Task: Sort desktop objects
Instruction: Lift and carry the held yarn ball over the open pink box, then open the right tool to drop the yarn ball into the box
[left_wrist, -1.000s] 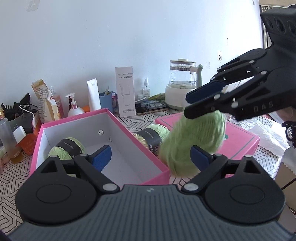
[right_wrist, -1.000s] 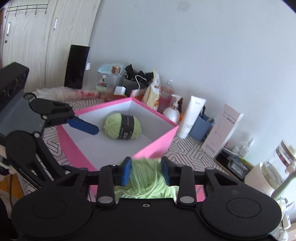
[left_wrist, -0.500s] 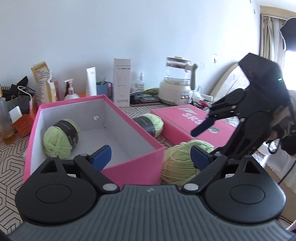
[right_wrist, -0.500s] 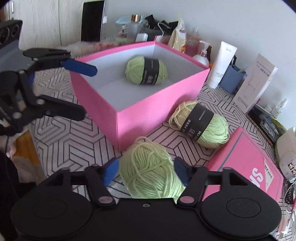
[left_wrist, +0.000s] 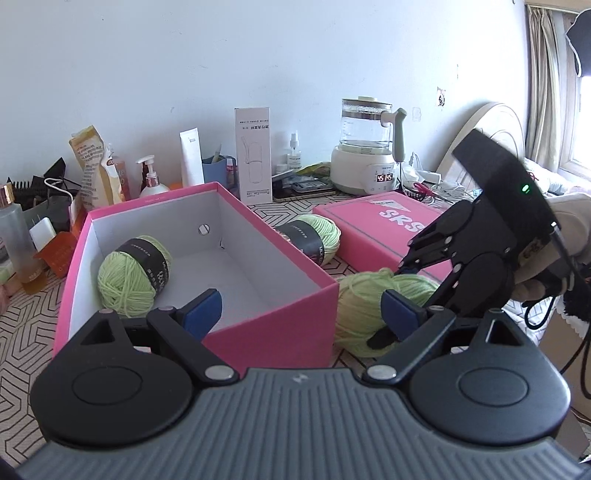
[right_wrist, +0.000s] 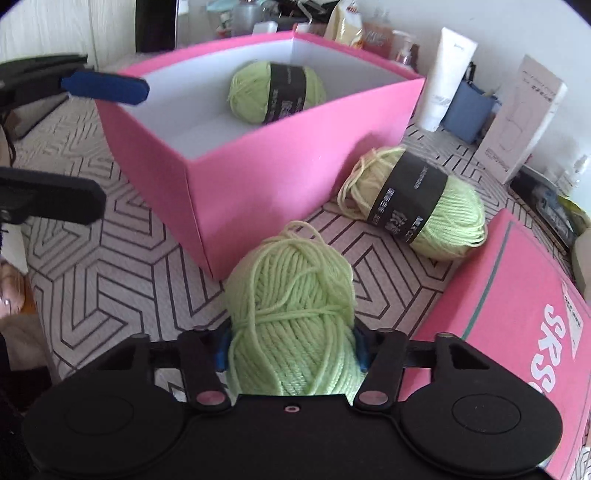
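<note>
We are gripping a loose yarn ball (right_wrist: 291, 325) in the right tongs (right_wrist: 290, 349), low on the table just outside the pink box (right_wrist: 266, 173). Left tongs (left_wrist: 301, 312) are hanging wide, empty. We are advising lifting clear over the rim before releasing.

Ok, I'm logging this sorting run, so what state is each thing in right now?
pink box: open, lid off.
pink lid: flat on the table, beside the box.
yarn ball in box: lying inside, banded.
banded yarn ball: on the table, outside the box.
unbanded yarn ball: between the right gripper's fingers.
right gripper: shut on the ball.
left gripper: open, empty.
kettle: display lit.
</note>
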